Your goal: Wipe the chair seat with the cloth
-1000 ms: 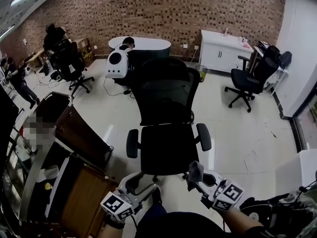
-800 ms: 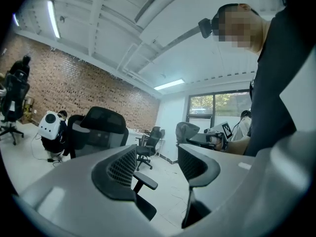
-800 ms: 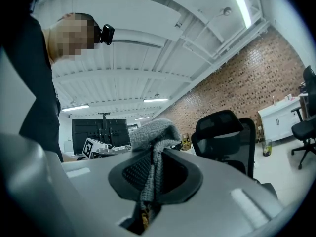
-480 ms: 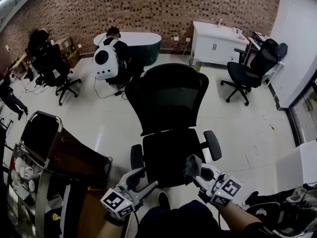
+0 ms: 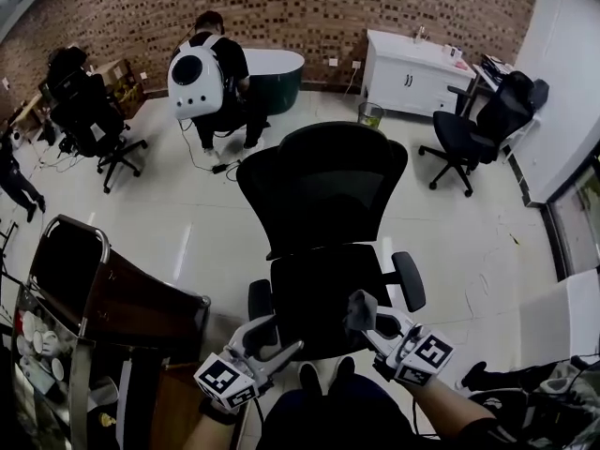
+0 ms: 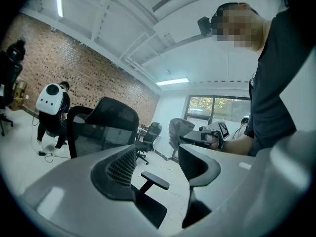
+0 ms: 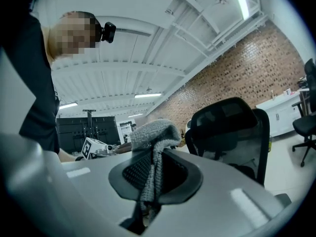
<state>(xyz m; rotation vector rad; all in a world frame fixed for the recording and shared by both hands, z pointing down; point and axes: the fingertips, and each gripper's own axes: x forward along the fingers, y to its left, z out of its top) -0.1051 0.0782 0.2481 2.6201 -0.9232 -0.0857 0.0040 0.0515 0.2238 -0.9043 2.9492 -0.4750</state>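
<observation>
1. Over the last second the chair (image 5: 323,195) has drawn nearer in the head view. Its seat (image 5: 314,293) now lies right under the gripper tips, where a strip of floor (image 5: 450,242) showed between them before. I take it the person has stepped up to it.
2. The right gripper (image 5: 366,315) has come forward over the seat's near right corner, just beside the right armrest (image 5: 410,279). Its jaws are clamped on the grey cloth (image 7: 150,137), which bunches above the tips and hangs down between them. Whether the cloth touches the seat yet I cannot tell.
3. The left gripper (image 5: 272,338) has moved up to the seat's near left edge. Its jaws stand apart with nothing between them; through the gap its own view shows only chair and floor.
4. At the far left, the person with the white backpack (image 5: 194,71) has shifted in the view. That has no bearing on the task.
5. In my judgement the approach is done and wiping has not begun. The cloth is held ready over the seat, so pressing it down for a first stroke looks to be what is left.
6. No writing can be read. The cube (image 5: 223,380) on each gripper carries black-and-white square markers, not letters. I see no brand or label on the chair or the cloth.
</observation>
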